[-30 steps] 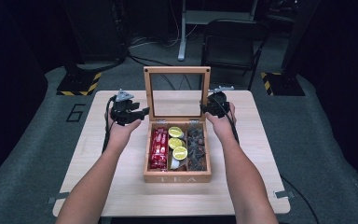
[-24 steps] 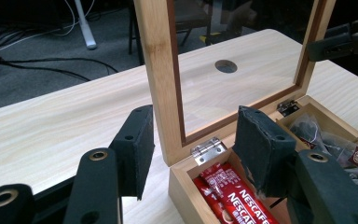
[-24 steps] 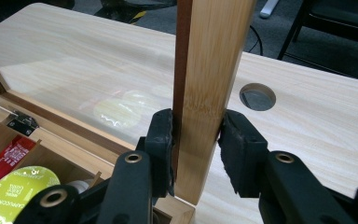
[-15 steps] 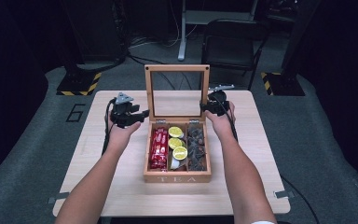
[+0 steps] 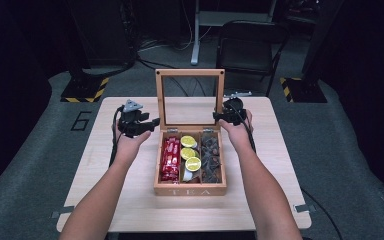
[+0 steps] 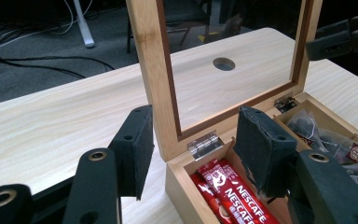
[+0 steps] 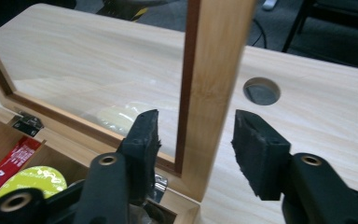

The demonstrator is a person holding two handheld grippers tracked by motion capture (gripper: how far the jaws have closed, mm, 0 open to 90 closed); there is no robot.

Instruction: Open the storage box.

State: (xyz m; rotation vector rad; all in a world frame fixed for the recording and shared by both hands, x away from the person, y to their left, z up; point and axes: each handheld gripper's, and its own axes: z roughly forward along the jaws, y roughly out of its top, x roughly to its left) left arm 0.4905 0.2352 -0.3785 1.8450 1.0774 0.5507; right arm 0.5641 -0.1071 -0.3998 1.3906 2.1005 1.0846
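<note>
I am straddling the glass-paned wooden lid (image 5: 190, 97) of 1 wooden tea box (image 5: 190, 189) with 2 grippers: left gripper (image 6: 191, 149) and right gripper (image 7: 196, 149) jaws both parted, the right's just opening; 3 compartments.

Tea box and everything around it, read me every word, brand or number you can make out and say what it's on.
"TEA": front wall of the wooden tea box.
"NESCAFE": red sachets in the box's left compartment.
"6": grey floor mat left of the table.
Green-yellow round packets: print too blurred to read.
Tea bag tag: logo too small to read.
</note>
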